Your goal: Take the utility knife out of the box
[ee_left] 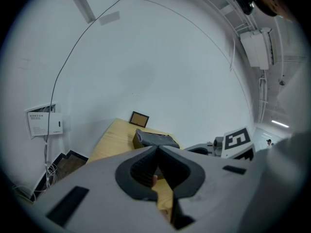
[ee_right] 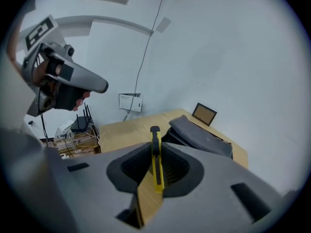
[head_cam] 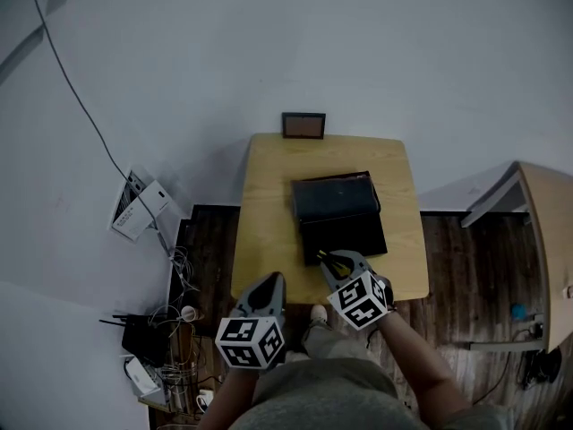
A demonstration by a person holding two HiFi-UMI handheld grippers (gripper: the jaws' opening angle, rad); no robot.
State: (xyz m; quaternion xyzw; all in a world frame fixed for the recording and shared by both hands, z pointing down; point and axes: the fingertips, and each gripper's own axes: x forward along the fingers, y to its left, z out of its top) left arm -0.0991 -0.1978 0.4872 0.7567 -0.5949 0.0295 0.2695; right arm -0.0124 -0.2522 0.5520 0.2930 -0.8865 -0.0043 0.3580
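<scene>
A yellow and black utility knife (ee_right: 155, 159) stands between the jaws of my right gripper (ee_right: 156, 147), which is shut on it; in the head view the utility knife (head_cam: 331, 262) pokes out of the right gripper (head_cam: 338, 262) above the near edge of the open black box (head_cam: 343, 234). The box (ee_right: 204, 136) lies on the wooden table (head_cam: 269, 195) with its lid (head_cam: 334, 195) folded back. My left gripper (head_cam: 266, 287) hangs near the table's front left corner; its jaws (ee_left: 156, 152) are shut with nothing between them. The box (ee_left: 155, 140) shows beyond them.
A small framed picture (head_cam: 303, 125) leans at the table's far edge against the wall. Left of the table on the floor are cables, a router (head_cam: 143, 334) and papers (head_cam: 136, 206). A wooden cabinet (head_cam: 546, 240) stands at the right.
</scene>
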